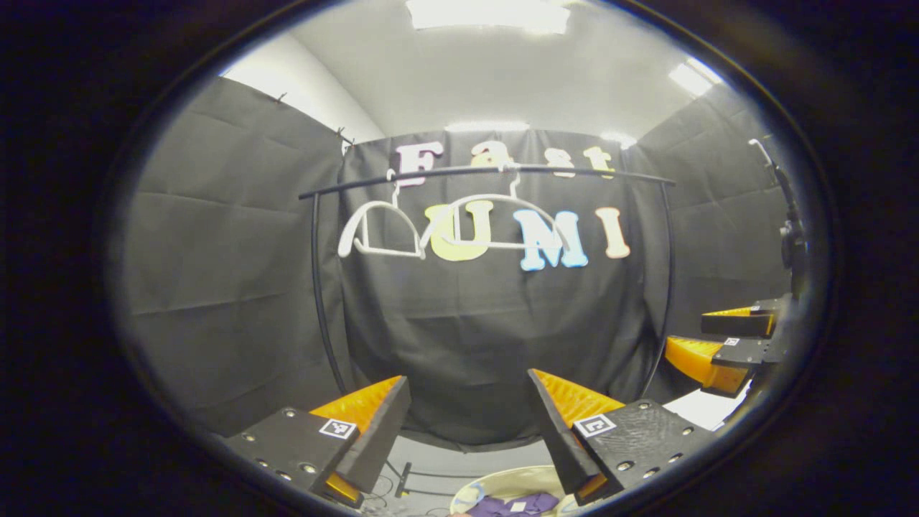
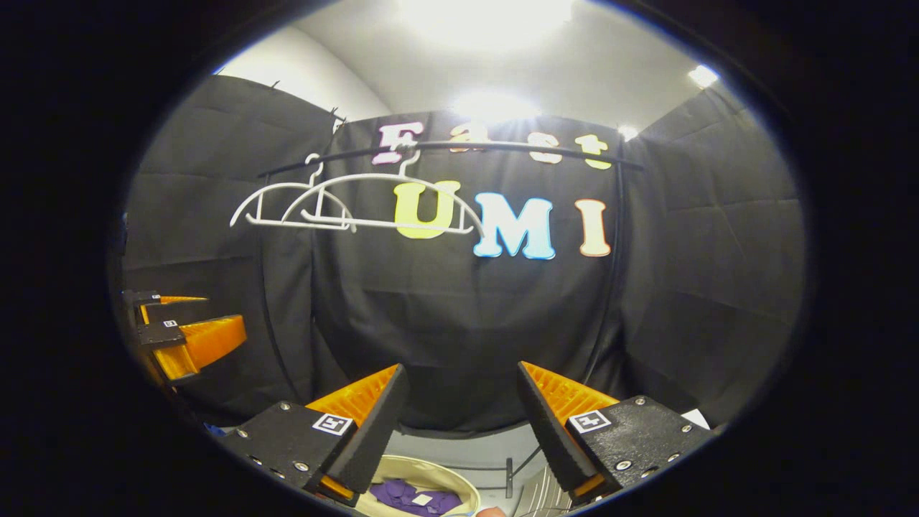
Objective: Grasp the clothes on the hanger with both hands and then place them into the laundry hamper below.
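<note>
Below the bare hangers [image 2: 359,205], purple clothes [image 2: 409,495] fill the hamper [image 2: 459,481].

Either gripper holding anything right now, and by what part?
Nothing held. Left gripper and right gripper are both open and empty; the purple garment lies in the cream laundry hamper below.

Wide open air ahead of both grippers, nothing between their spread fingers; up high the black rail [image 2: 459,147] crosses with two bare white hangers [image 2: 359,205] dangling, its uprights [image 1: 316,287] flank the gap, and the hamper [image 2: 459,488] sits low, purple clothes [image 2: 409,495] inside
</note>
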### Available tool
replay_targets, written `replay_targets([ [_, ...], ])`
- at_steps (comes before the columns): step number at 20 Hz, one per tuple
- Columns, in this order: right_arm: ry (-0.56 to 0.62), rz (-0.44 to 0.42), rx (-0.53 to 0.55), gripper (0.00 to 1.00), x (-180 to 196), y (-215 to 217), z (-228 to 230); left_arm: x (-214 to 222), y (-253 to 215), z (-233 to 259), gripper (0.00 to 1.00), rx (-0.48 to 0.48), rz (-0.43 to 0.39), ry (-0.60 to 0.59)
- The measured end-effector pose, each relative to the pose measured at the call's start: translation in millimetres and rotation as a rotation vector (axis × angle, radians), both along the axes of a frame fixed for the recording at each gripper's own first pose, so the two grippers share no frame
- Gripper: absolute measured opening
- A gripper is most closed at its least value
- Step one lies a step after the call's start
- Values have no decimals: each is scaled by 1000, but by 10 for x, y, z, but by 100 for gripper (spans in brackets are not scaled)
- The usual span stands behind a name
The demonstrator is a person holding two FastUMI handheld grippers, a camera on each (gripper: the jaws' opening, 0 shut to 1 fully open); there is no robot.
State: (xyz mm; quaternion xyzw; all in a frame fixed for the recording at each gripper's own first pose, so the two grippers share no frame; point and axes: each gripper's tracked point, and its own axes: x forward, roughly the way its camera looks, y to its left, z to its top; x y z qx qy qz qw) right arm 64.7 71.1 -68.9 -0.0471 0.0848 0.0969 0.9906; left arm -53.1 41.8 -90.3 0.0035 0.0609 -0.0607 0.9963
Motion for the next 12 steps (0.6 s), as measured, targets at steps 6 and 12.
replay_targets([
  [6,-76,-60,15,92,59,-371,365,-82,225,269,99,5,48,-53],
  [12,-133,-111,41,92,-92,-520,516,-213,384,499,99,1,76,-89],
])
